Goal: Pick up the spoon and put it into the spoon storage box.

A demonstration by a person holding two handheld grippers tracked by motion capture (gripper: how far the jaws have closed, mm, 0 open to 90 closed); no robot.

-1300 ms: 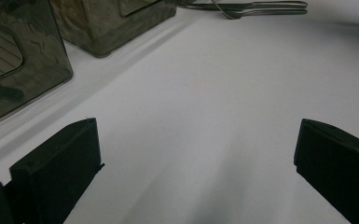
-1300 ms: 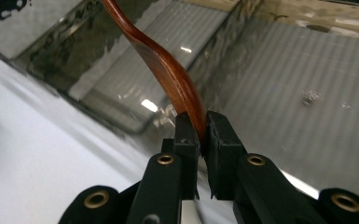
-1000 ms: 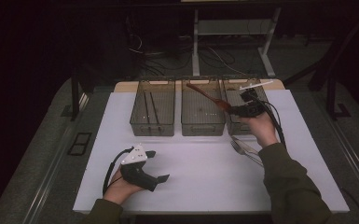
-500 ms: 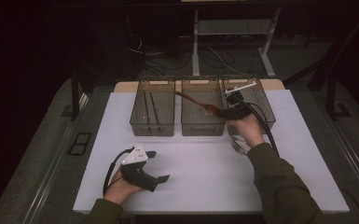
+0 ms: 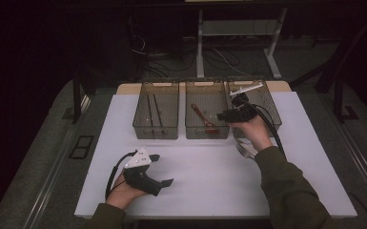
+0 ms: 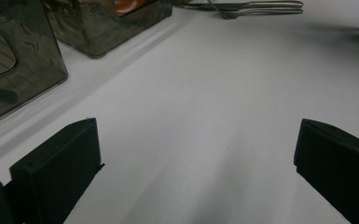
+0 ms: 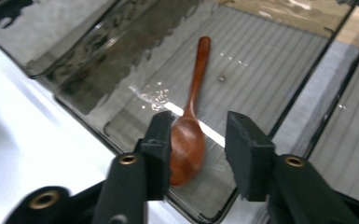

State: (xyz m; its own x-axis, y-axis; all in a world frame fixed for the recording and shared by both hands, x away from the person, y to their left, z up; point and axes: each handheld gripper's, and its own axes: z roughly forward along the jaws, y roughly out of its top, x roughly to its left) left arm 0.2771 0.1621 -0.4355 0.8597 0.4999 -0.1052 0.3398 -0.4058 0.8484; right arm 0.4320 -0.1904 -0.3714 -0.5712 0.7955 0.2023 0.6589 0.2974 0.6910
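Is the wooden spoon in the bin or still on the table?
In. The wooden spoon lies flat on the middle bin's floor, with the right gripper's jaws apart above it.

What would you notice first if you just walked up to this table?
The brown wooden spoon lying in the middle bin, with the right gripper just above it, its jaws just opened off the spoon. Then the left gripper resting open on the white table.

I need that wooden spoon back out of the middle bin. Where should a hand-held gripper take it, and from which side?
Probably the handle of the wooden spoon, coming straight down from above. It lies flat on the floor of the middle bin, whose walls block a level approach; the slim handle fits between jaws more easily than the broad bowl.
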